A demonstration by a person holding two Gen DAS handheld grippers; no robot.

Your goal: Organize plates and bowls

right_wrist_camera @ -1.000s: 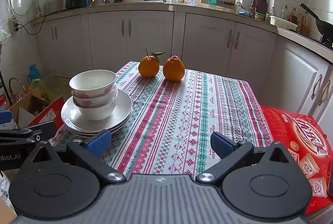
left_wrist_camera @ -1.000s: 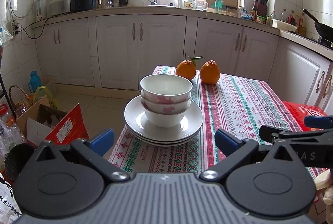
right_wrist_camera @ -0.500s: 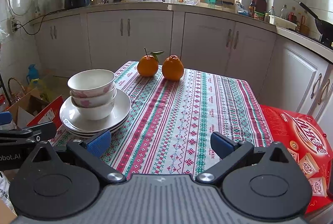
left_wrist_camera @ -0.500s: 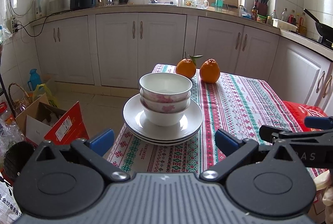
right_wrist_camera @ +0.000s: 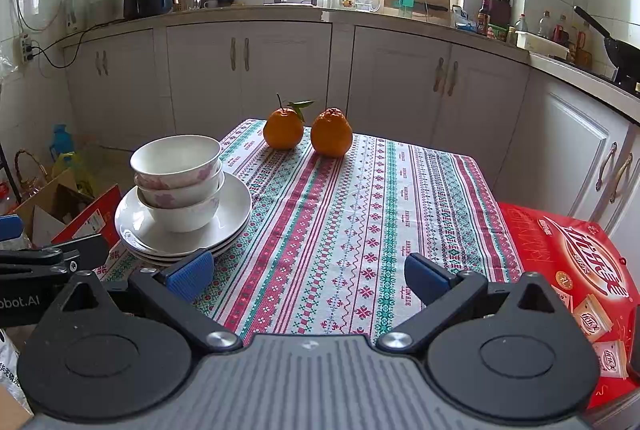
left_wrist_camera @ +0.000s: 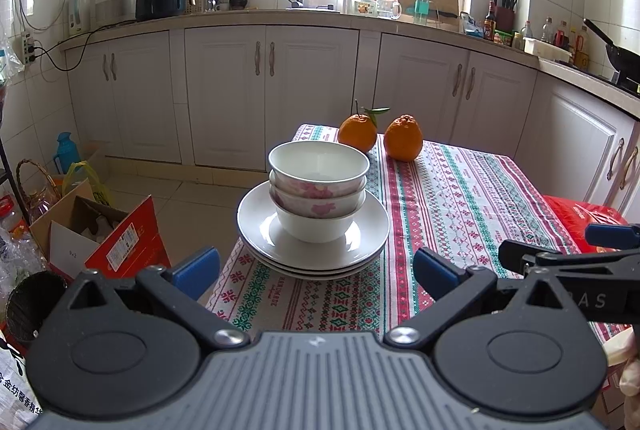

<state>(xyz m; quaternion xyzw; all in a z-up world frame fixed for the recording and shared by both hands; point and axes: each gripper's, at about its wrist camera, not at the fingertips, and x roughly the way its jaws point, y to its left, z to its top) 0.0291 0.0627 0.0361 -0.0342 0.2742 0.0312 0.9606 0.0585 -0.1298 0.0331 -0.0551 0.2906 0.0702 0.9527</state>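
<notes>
Three nested white bowls with pink flowers (left_wrist_camera: 318,186) (right_wrist_camera: 178,178) stand on a stack of white plates (left_wrist_camera: 256,226) (right_wrist_camera: 236,208) at the table's near left corner. My left gripper (left_wrist_camera: 316,272) is open, just short of the plates and apart from them, with nothing between its blue pads. My right gripper (right_wrist_camera: 310,276) is open too, over the patterned tablecloth to the right of the stack. The right gripper's side (left_wrist_camera: 568,262) shows in the left wrist view, and the left gripper's side (right_wrist_camera: 44,262) in the right wrist view.
Two oranges (left_wrist_camera: 380,136) (right_wrist_camera: 308,130) sit at the far end of the tablecloth (right_wrist_camera: 360,210). A red printed box (right_wrist_camera: 572,262) lies off the table's right side. A cardboard box (left_wrist_camera: 100,234) and a bin stand on the floor to the left. White cabinets run behind.
Both views have crept slightly towards the table; the bowls and plates look a little higher in frame. Both grippers stay open and nothing on the table has shifted.
</notes>
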